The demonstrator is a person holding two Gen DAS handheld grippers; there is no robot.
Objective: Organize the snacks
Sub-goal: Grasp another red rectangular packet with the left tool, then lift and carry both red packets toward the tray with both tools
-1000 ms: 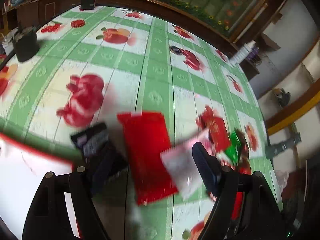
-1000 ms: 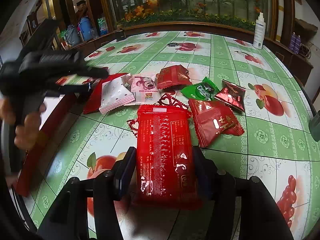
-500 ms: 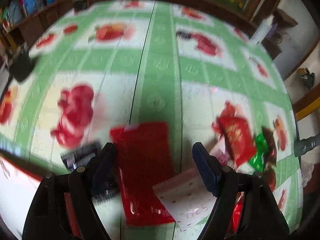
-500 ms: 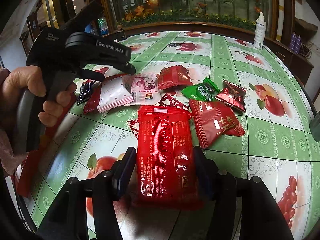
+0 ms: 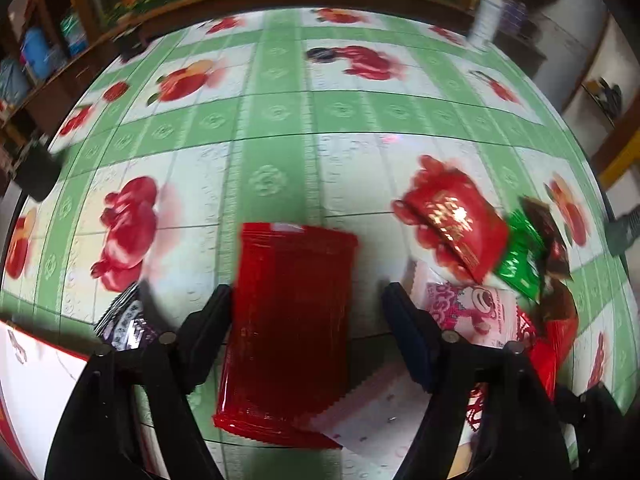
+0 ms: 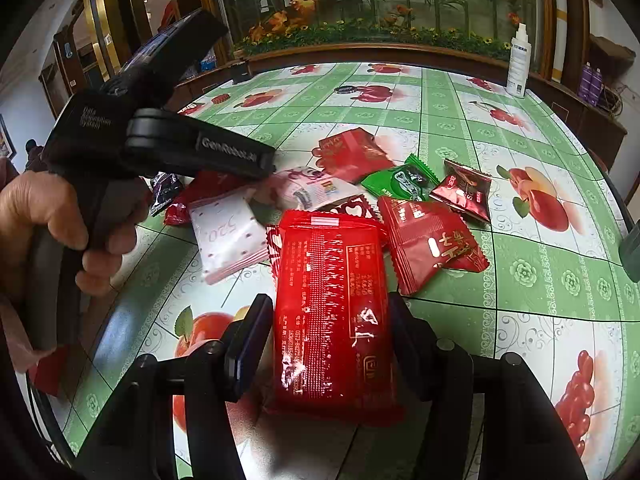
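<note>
Our left gripper [image 5: 306, 306] is closing around a red pack [image 5: 290, 320]; a white packet [image 5: 372, 412] overlaps it. Our right gripper [image 6: 326, 320] straddles a big red pack [image 6: 332, 304] on the table [image 6: 540, 280], grip unclear.

The left gripper [image 5: 306, 308] points steeply down, and its jaws are closing. Its left finger touches the edge of a long red packet [image 5: 292, 320]; the right finger still stands apart from it. In the right wrist view, a hand [image 6: 52, 220] grips the black handle of this left gripper, with the fingers curled around it. The right gripper [image 6: 324, 320] also points downward. Its two fingers [image 6: 248, 344] stand on both sides of a large red packet [image 6: 332, 312], right against its edges; whether they press cannot be told.
</note>
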